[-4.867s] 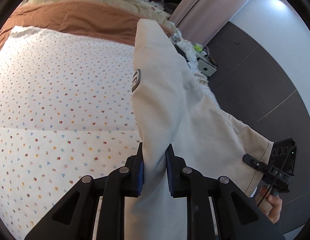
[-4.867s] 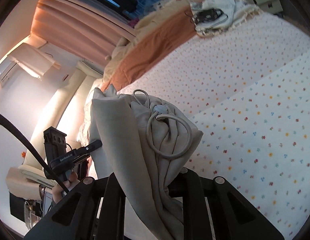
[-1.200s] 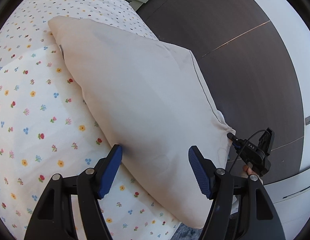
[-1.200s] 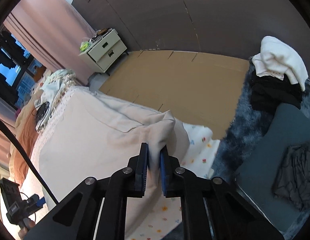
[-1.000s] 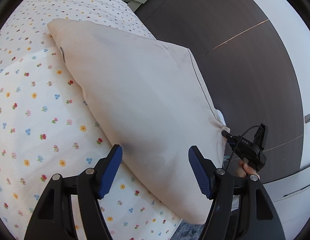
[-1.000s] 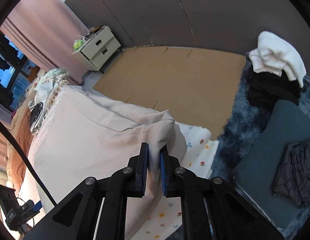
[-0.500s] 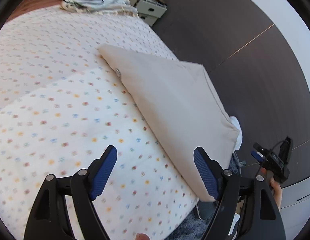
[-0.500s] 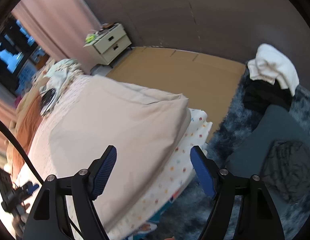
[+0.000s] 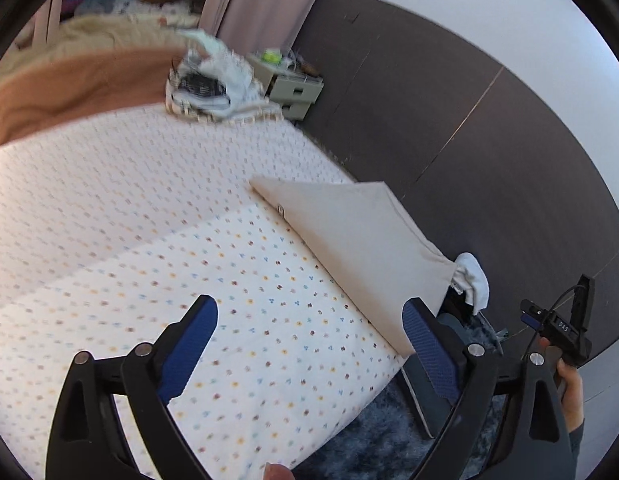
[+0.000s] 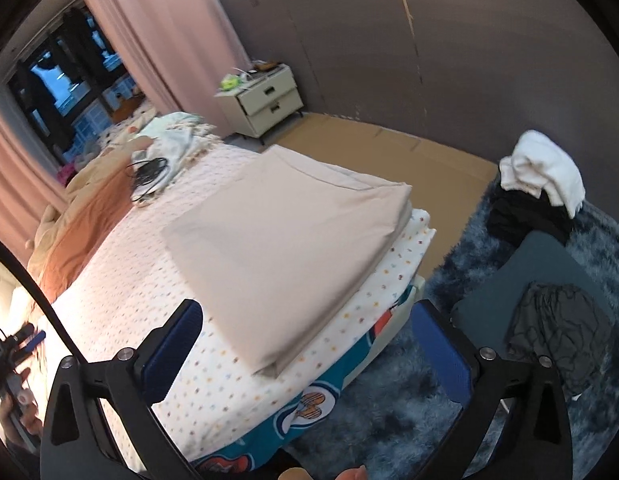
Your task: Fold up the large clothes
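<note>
Left wrist view: the left tool [image 9: 309,322] hangs above the bed [image 9: 109,200] with its blue-padded fingers [image 9: 427,346] spread wide and nothing between them. The folded beige garment [image 9: 361,248] lies flat on the flower-print sheet at about 2 o'clock from the tool, along the bed's edge toward the dark wall [image 9: 489,140]. Its near corner sits just beside the right-hand finger pad; whether the two touch cannot be told. A brown blanket [image 9: 69,84] crosses the head of the bed at 11 o'clock, with a heap of pale cloth and cables [image 9: 213,84] at 12 o'clock and a nightstand [image 9: 293,88] just past it. The right tool [image 9: 557,328], held in a hand, shows at 4 o'clock, off the bed's corner.

Right wrist view: the right tool [image 10: 305,352] is likewise wide open and empty, raised over the foot corner of the bed [image 10: 121,280]. The folded beige garment [image 10: 285,248] fills the centre as a neat rectangle, its layered edge toward the bed corner at 6 o'clock, resting on the sheet apart from both fingers. A pink curtain [image 10: 157,32] and a window stand at 11 o'clock. At 3 o'clock a white and black clothes pile [image 10: 537,184] sits on a blue shaggy rug [image 10: 389,420], with a dark crumpled garment [image 10: 561,332] at 4 o'clock. The left tool [image 10: 13,352] is blurred at the 8 o'clock margin.
</note>
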Action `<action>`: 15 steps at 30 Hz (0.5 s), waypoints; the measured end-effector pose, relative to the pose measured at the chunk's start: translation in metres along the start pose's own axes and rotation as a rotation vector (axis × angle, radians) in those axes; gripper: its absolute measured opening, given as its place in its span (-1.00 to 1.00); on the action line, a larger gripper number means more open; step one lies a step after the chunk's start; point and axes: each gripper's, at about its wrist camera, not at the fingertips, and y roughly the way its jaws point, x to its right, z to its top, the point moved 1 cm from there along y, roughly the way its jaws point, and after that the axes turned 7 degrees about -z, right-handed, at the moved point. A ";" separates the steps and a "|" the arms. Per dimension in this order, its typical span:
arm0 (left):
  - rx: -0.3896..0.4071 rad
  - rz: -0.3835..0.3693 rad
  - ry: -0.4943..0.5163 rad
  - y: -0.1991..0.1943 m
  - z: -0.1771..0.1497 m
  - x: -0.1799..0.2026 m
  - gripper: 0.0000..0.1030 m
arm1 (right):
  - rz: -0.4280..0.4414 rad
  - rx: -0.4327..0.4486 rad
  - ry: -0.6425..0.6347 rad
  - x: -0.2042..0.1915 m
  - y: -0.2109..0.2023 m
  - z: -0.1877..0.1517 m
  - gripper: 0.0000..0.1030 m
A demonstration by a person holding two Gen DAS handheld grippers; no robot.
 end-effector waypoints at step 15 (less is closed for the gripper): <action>0.237 0.110 0.140 -0.185 -0.059 0.069 0.98 | 0.091 0.142 -0.211 -0.047 -0.126 -0.069 1.00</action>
